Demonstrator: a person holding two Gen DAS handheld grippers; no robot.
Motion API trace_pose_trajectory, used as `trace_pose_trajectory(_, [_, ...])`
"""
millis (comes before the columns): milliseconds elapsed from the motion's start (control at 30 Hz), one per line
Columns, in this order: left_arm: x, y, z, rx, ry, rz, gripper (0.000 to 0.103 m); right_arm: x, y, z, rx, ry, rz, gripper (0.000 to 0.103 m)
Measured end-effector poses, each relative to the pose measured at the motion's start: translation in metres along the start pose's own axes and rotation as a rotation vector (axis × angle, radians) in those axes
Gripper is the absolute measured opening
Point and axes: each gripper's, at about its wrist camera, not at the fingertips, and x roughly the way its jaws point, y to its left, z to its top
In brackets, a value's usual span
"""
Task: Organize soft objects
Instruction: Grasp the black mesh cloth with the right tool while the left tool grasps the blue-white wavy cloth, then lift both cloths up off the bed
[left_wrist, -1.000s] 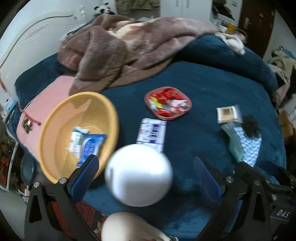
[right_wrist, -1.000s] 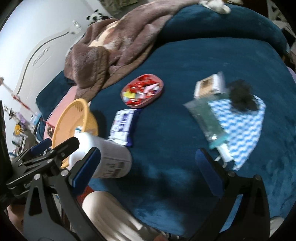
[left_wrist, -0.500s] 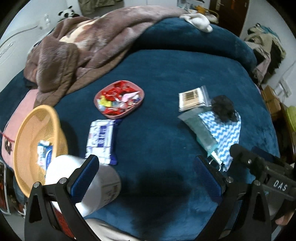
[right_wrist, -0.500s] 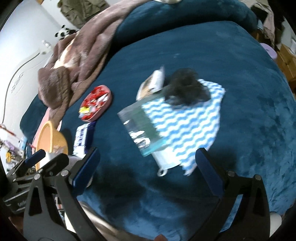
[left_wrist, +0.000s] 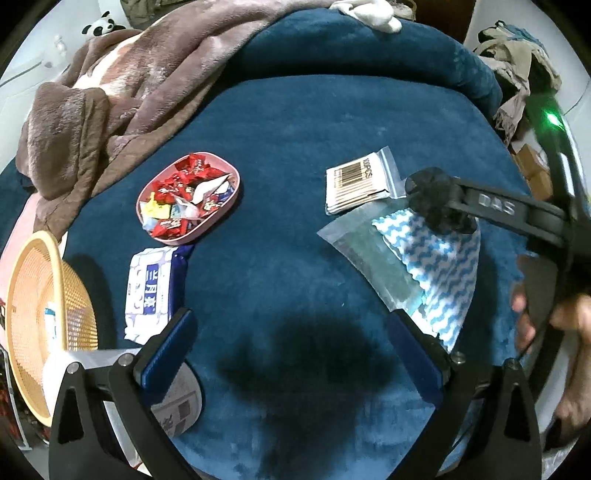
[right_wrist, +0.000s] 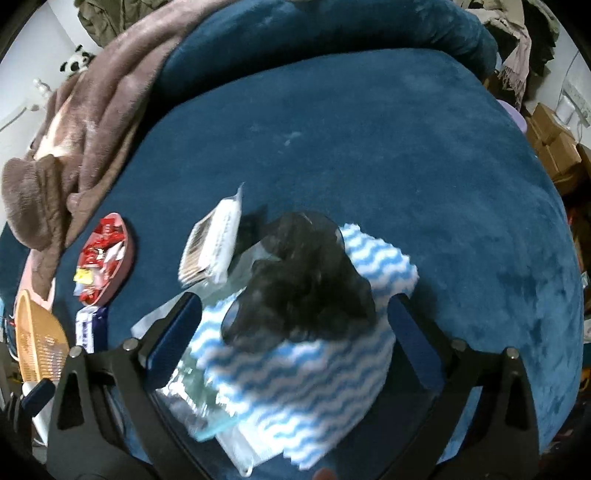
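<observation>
A black fluffy scrunchie (right_wrist: 306, 280) lies on a blue-and-white wavy cloth (right_wrist: 295, 376) on the blue bed. My right gripper (right_wrist: 293, 332) hovers low over both. Its jaws are closing with the scrunchie and cloth between them, and the pads touch nothing. A clear pouch (left_wrist: 369, 254) lies half under the cloth, and a bag of cotton swabs (left_wrist: 358, 181) lies just behind it. My left gripper (left_wrist: 291, 347) stands open over bare blanket. A white roll (left_wrist: 173, 391) lies by its left finger.
A yellow basket (left_wrist: 37, 314) holding a wipes pack sits at the bed's left edge. Beside it lie a tissue pack (left_wrist: 151, 288) and a pink dish of candies (left_wrist: 188, 199). A brown blanket (left_wrist: 110, 92) is heaped at the back left. A person's hand (left_wrist: 569, 321) is at the right.
Both grippers swung right and lower. The white roll went from between the left fingers to lying at the lower left. The right gripper came down over the scrunchie and cloth.
</observation>
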Motion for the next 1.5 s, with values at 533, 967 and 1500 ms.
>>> trace_pose_trajectory(533, [0.03,-0.053,0.029,0.109,0.011,-0.028,0.093,-0.053,-0.085,-0.048,0.133,-0.09,0.117,0.019])
trace_pose_trajectory(967, [0.105,-0.185,0.019,0.49,0.097,0.043,0.08,-0.045,-0.145,-0.093,0.268,-0.048,0.152,0.019])
trace_pose_trajectory(1500, [0.046,-0.155,0.025,0.296,-0.016,-0.106,0.005,-0.061,-0.134,-0.103,0.274,-0.071,0.188,0.019])
